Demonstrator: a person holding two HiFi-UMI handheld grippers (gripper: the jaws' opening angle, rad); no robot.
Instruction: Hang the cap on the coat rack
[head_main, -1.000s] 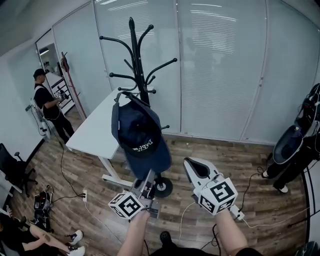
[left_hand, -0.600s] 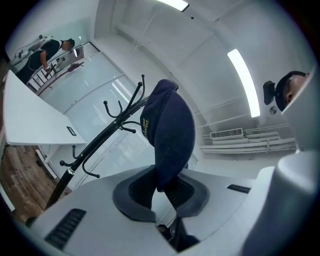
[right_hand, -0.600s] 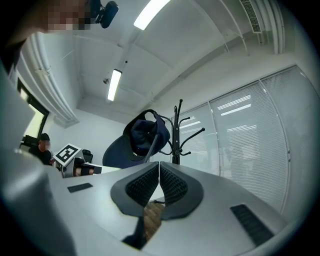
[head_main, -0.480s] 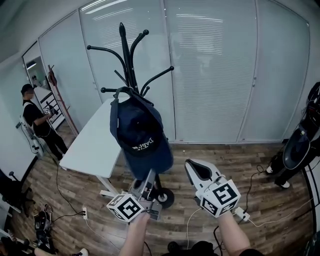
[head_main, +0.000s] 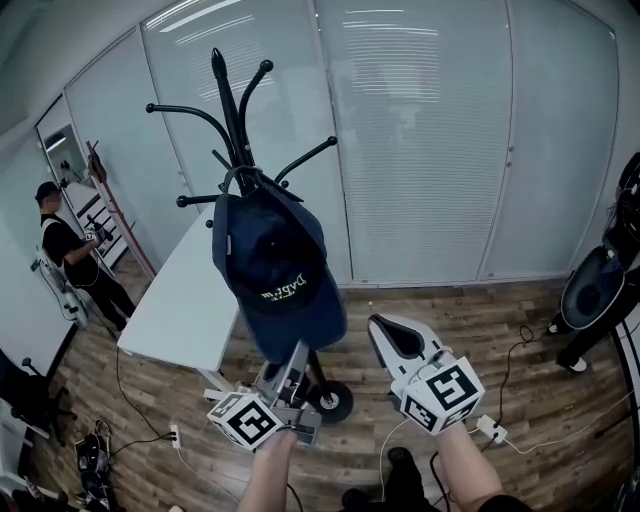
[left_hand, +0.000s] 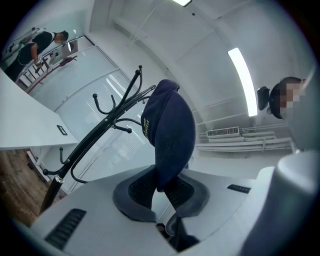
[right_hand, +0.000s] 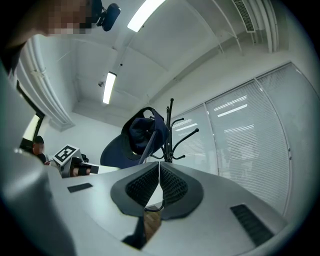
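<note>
Step in hand: the hanging itself, judged close to done but not released.

Navy cap (head_main: 275, 270) up against the black coat rack (head_main: 232, 110), back edge raised to the cluster of hooks partway up the pole, crown facing out, brim slanting down toward the near side. In the head view, appears looped over one of those hooks. Cannot tell from any view whether fully seated or only resting against it.

Left hand-held gripper (head_main: 298, 352): closed on the near edge of the brim, pads pinching the fabric, aimed slightly upward at the rack.

Right hand-held gripper (head_main: 388, 332): closed, pads together, nothing between them. Held to the right of the cap, apart from it, taking no part in the hold.

Rack standing just right of a white surface (head_main: 175, 300), glass wall with blinds on the far side.

Next move, as a judgement: ease the brim down and slightly nearer to put the cap's weight onto the hook, then open the left jaws and draw back low, clear of the brim. Worth watching for slip off the hook tip on release. Right side free to steady the crown if needed.
</note>
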